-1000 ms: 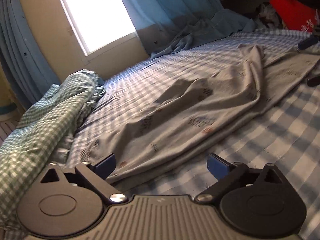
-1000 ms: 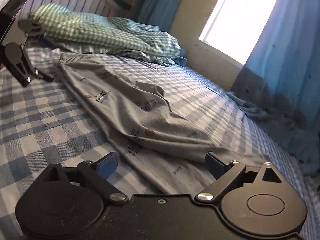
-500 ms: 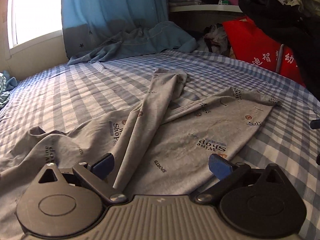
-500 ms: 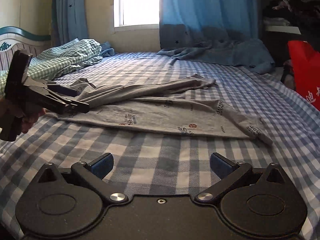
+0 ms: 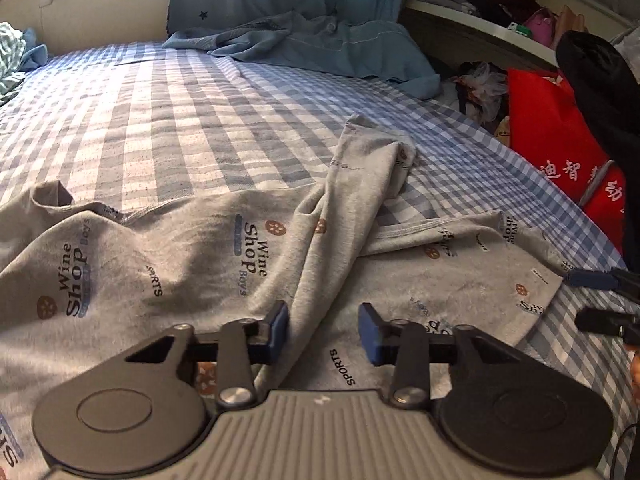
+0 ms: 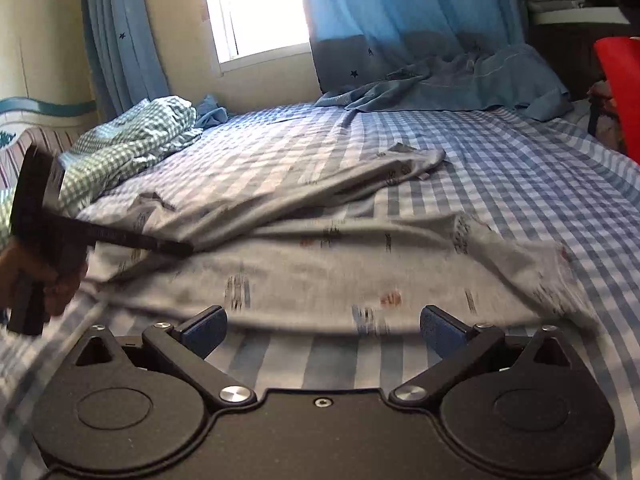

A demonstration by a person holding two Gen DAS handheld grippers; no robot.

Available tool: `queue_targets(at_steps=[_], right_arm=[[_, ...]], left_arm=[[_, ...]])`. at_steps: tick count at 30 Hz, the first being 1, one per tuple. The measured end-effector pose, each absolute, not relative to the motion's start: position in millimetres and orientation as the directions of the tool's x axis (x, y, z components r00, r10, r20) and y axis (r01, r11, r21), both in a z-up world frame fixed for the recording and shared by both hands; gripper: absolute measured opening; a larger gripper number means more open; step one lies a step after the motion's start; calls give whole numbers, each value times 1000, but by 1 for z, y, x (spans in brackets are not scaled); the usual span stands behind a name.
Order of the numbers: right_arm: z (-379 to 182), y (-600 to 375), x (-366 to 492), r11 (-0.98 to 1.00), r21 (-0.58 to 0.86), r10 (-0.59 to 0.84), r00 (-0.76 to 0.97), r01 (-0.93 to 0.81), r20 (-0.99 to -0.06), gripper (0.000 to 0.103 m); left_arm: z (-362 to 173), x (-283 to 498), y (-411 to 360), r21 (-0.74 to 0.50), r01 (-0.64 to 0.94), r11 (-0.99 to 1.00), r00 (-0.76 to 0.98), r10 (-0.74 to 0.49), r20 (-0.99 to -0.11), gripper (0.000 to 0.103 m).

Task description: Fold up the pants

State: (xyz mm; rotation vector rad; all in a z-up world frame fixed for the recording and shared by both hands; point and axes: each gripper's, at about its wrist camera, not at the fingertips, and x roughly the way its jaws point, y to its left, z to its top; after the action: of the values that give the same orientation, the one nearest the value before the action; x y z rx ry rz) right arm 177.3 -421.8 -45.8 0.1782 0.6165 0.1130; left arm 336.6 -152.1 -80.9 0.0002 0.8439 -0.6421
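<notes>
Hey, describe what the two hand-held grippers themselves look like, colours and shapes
Each hand-held gripper has two black linkage arms with silver pivot bolts, round black discs at the base and blue pads on the fingers. The left hand-held gripper has a grey ribbed body between its discs; the right hand-held gripper has a smooth black one with a small centre screw. No sleeves are visible.

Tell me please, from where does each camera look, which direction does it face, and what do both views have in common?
Left wrist: sits on the left tongs, low over the grey printed cotton pants, facing the red bag; its closing pads flank a fabric ridge without pinching it.
Right wrist: sits on the open right tongs at the bed's edge, facing the bright window; a hand holding the left tongs shows at the left edge.
Shared: pants, blue checked bedsheet, blue star curtain.
</notes>
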Motion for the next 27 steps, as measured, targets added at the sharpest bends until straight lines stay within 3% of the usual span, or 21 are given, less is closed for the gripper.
queue_targets(at_steps=[2,5,7,12,16,20,22,27], right_arm=[[-36,-429,213,973,227,169,807,-44,-565,102],[-23,-442,279,959,283,181,794,-12,-580,100],[-18,-448,329,954,299,174,775,20,-607,90],[-18,-442,444,974,195,50,733,113,-678,76],[-33,-431,516,978,116,-27,660,172,-751,74],[-54,-419,551,973,-3,-142,585,232,-799,69],[-64,-417,558,962,-8,-160,544,271,-824,56],[-71,-407,563,956,-53,-202,520,287,-830,43]], left_arm=[[-82,341,-151,-288,518,806,469,-549,-692,10],[-84,341,-154,-315,509,801,447,-559,-698,7],[-84,338,-157,-294,522,801,452,-552,-701,5],[-84,328,-167,-255,559,789,467,-553,-690,5],[-86,326,-169,-252,571,782,464,-560,-686,5],[-88,330,-165,-282,566,775,450,-577,-682,5],[-88,329,-164,-286,568,772,448,-581,-680,5],[-87,327,-162,-278,574,770,450,-580,-679,5]])
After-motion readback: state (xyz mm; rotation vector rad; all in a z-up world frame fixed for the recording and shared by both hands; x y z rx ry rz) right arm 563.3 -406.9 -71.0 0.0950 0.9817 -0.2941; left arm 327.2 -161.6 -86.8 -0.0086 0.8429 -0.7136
